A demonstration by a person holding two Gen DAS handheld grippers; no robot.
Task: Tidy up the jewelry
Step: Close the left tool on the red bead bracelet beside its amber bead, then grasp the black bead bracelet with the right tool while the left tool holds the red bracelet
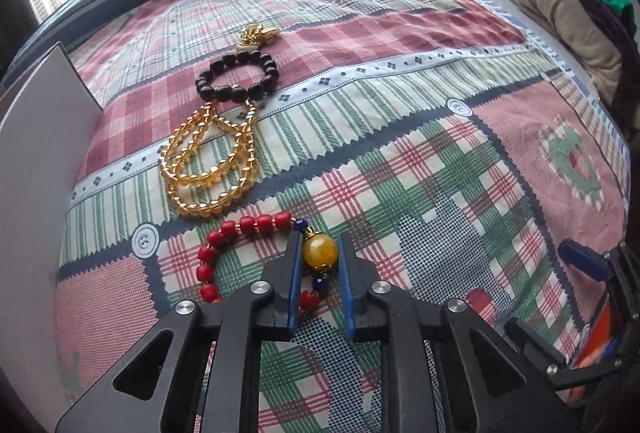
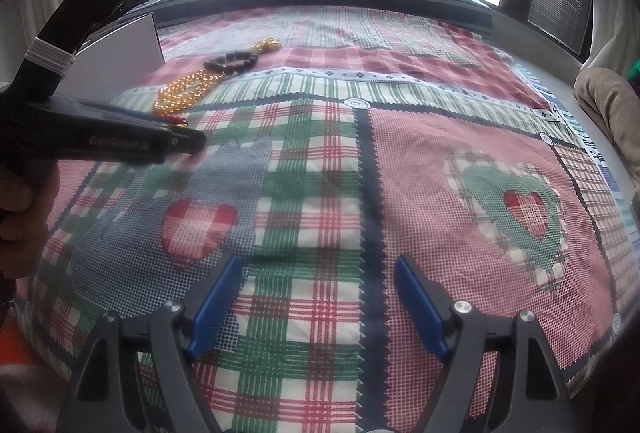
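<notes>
Bed (image 1: 400, 81) under a plaid patchwork cover fills both views; carries everything, soft surface so beads stay put. White box panel (image 1: 44, 137) upright at left edge of left-wrist frame, probably the destination for sorted pieces; inside not visible.

Jewelry strung in a line, upper left toward lower centre of left-wrist frame: gold charm (image 1: 256, 35), black bead bracelet (image 1: 236, 73) touching it, amber bead strand (image 1: 208, 161) doubled over just below, overlapping the black one. Laid out flat and mostly separate, likely for one-at-a-time picking.

Red bead bracelet (image 1: 240, 233) nearest, lower centre. Large yellow bead (image 1: 320, 251) sits between blue pads (image 1: 295, 273) of left hand-held gripper (image 1: 320, 257), pinched or very nearly; biggest, firmest bead, sensible grab point versus the thin cord. Rest of the loop flat on cover, not lifted.

Right hand-held gripper (image 2: 320, 297) spread wide, lower centre of right-wrist frame, over bare cover, nothing between jaws. Parked clear, judged waiting.
</notes>
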